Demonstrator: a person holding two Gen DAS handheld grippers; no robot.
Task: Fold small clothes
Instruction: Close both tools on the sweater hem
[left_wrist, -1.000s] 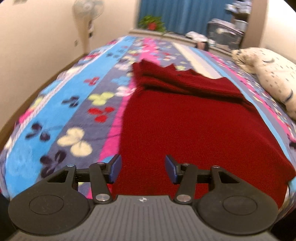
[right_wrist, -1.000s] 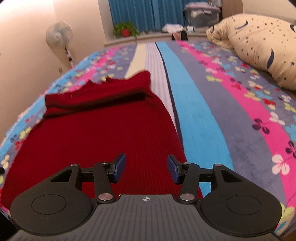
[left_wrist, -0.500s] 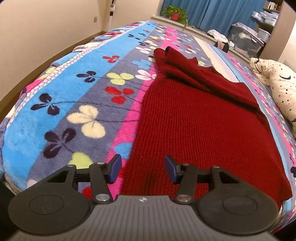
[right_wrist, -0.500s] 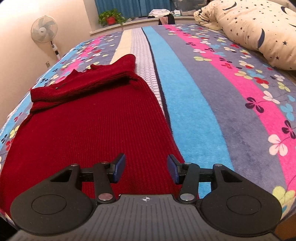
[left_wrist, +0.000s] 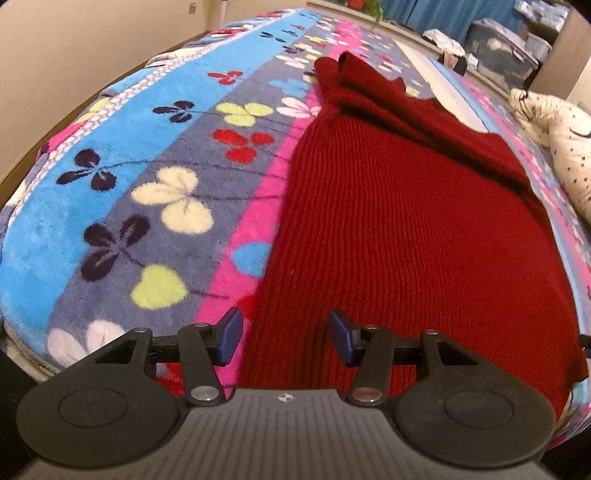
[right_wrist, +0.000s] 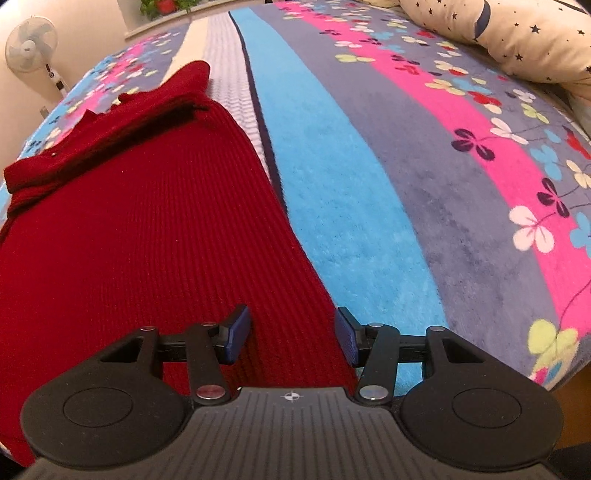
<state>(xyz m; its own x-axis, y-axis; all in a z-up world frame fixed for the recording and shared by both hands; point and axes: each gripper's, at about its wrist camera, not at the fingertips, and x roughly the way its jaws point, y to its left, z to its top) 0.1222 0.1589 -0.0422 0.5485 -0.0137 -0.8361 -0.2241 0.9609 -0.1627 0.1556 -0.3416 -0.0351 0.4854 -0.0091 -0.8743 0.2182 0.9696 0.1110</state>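
Note:
A dark red knitted sweater (left_wrist: 406, 229) lies flat on the bed, its far end folded over with the sleeves across it. It also shows in the right wrist view (right_wrist: 129, 221). My left gripper (left_wrist: 284, 338) is open and empty, low over the sweater's near left corner. My right gripper (right_wrist: 291, 338) is open and empty, low over the sweater's near right corner, its jaws straddling the sweater's right edge.
The bed carries a striped fleece blanket with flower prints (left_wrist: 155, 192) (right_wrist: 424, 166). A star-print pillow (right_wrist: 509, 33) lies at the bed's right side, also in the left wrist view (left_wrist: 565, 147). A standing fan (right_wrist: 31, 46), storage boxes (left_wrist: 502, 33) and blue curtains stand beyond.
Both grippers have dropped lower and moved forward toward the sweater's near corners. The jaws have stayed open. The sweater has not moved.

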